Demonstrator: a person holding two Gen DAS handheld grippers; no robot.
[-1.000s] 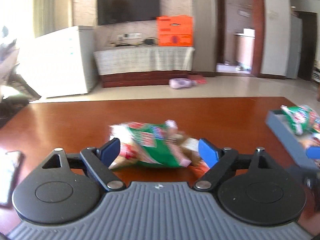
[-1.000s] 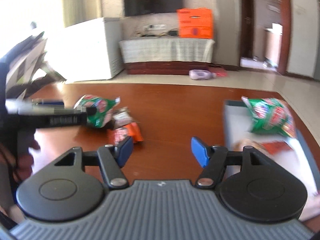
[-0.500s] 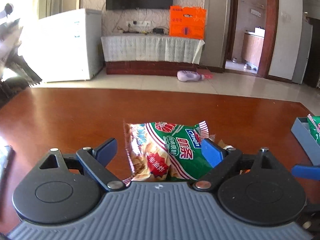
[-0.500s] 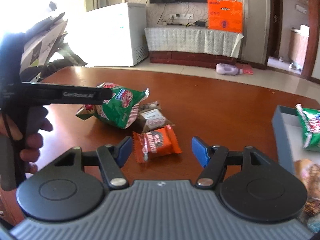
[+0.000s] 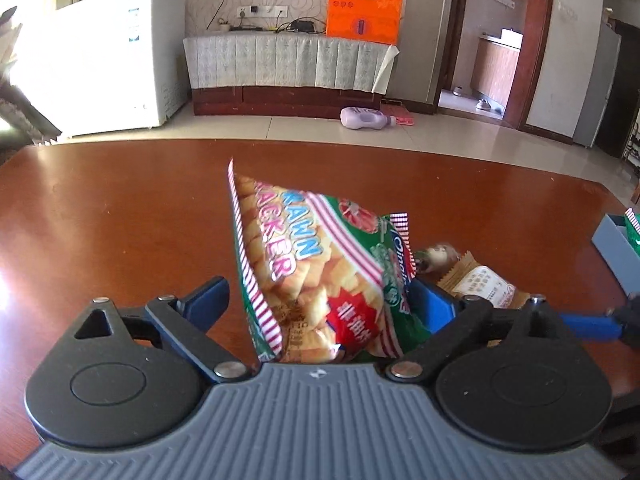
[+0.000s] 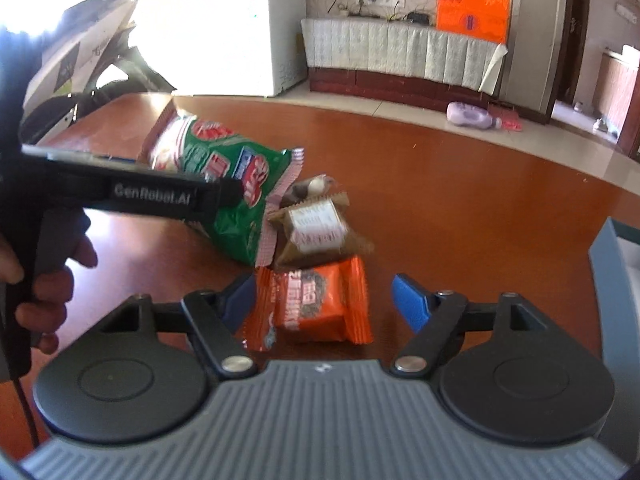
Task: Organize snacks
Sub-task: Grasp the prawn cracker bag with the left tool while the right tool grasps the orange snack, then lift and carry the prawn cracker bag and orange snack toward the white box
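I have both claws spread, jaws just widened: my left gripper straddles the prawn cracker bag at twelve o'clock, my right gripper brackets the orange snack pack, neither clamped, ready for pickup.

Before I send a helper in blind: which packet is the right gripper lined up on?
On the brown table, find the snack heap beside the green prawn cracker bag. The orange packet lies nearest, between the right gripper's open jaws. It alone is orange; the packet behind it is brown.
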